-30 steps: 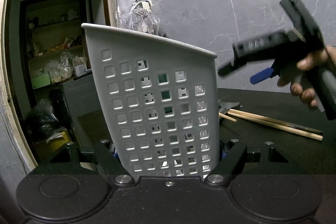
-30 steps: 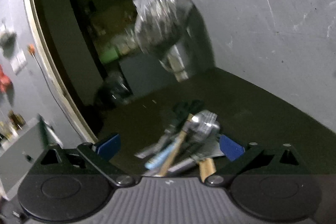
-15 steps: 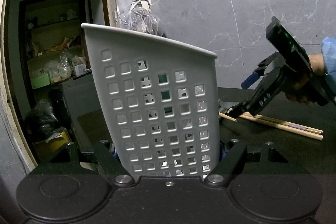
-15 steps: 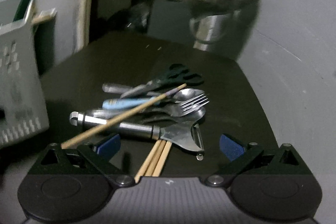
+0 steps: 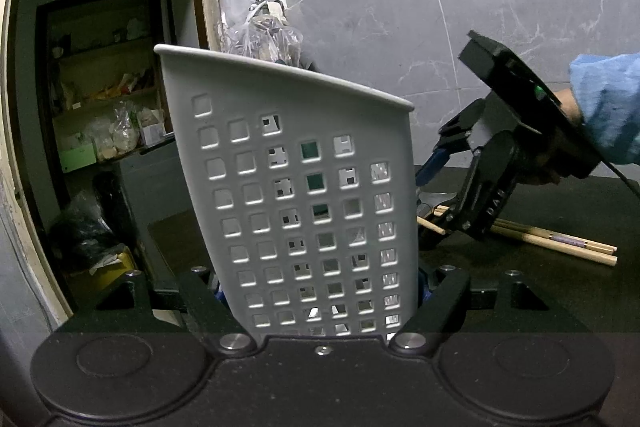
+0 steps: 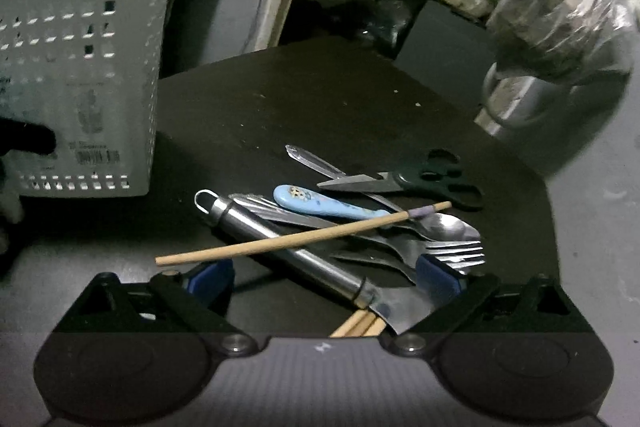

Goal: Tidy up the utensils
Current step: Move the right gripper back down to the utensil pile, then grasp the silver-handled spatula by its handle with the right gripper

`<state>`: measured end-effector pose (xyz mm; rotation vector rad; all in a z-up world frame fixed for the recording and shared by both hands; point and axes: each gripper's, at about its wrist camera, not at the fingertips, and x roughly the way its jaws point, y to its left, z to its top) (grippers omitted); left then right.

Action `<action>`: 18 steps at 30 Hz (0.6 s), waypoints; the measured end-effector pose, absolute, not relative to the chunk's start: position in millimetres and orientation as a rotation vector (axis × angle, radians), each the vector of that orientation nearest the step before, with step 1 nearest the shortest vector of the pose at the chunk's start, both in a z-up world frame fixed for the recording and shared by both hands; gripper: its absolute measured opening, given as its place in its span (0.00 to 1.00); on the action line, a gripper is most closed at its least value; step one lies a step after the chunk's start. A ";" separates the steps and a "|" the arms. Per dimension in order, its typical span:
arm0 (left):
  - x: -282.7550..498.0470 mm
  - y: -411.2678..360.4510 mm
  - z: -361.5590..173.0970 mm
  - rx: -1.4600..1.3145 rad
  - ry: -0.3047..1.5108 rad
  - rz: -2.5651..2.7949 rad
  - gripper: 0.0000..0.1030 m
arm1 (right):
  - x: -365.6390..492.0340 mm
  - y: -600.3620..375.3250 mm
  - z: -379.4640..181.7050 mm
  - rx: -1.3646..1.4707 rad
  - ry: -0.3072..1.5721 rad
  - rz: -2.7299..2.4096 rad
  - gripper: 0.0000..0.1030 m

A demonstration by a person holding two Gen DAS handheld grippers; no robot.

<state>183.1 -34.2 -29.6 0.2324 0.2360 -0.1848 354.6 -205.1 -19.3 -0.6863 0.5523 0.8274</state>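
Now the right tongs [image 6: 324, 277] have swung down over the utensil pile [image 6: 344, 223] on the tabletop [image 6: 320, 99], jaws apart and empty; the left tongs [image 5: 320, 291] stay clamped on the grey basket [image 5: 296, 187], just beside the pile

Two wrist fisheyes, one close on the basket, one tipped down over the utensils.

The left view looks nearly level along the left gripper [image 5: 320, 297], its fingers pressed on the grey basket [image 5: 296, 195] filling the frame; the right gripper [image 5: 440, 183] shows right of it. The right view looks steeply down past the right gripper [image 6: 324, 277] at the utensil pile [image 6: 360, 227] just ahead. Both views share the basket [image 6: 80, 79] and the chopsticks [image 5: 560, 241].
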 end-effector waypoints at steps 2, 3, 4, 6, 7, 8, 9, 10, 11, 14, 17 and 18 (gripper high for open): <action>182.8 -34.0 -29.6 0.232 0.236 -0.185 0.76 | 362.3 -204.3 -18.3 -0.661 0.589 0.859 0.94; 182.7 -34.2 -29.8 0.232 0.236 -0.185 0.76 | 366.3 -204.5 -18.4 -0.645 0.607 0.874 0.93; 182.5 -34.2 -29.9 0.232 0.236 -0.185 0.76 | 369.2 -206.1 -18.1 -0.630 0.624 0.884 0.92; 182.1 -34.3 -30.0 0.233 0.236 -0.185 0.76 | 375.9 -209.7 -17.7 -0.590 0.663 0.900 0.88; 182.3 -34.1 -29.9 0.232 0.236 -0.185 0.76 | 378.6 -212.1 -17.5 -0.571 0.674 0.905 0.82; 182.2 -33.9 -30.0 0.231 0.236 -0.185 0.76 | 380.6 -214.3 -17.1 -0.555 0.682 0.906 0.79; 182.2 -34.0 -29.9 0.231 0.236 -0.185 0.76 | 381.9 -216.8 -16.7 -0.544 0.686 0.901 0.78; 182.1 -34.2 -30.0 0.231 0.236 -0.185 0.76 | 383.1 -219.3 -16.5 -0.539 0.684 0.894 0.74; 182.2 -34.1 -29.9 0.232 0.236 -0.185 0.76 | 383.9 -221.1 -16.5 -0.538 0.678 0.886 0.71; 181.6 -34.4 -30.0 0.238 0.233 -0.185 0.76 | 383.0 -226.5 -16.7 -0.539 0.652 0.863 0.63; 180.7 -34.7 -30.5 0.239 0.232 -0.184 0.77 | 385.2 -231.6 -16.1 -0.528 0.638 0.833 0.53; 180.5 -34.5 -30.5 0.239 0.232 -0.184 0.76 | 386.9 -234.1 -15.6 -0.519 0.635 0.819 0.51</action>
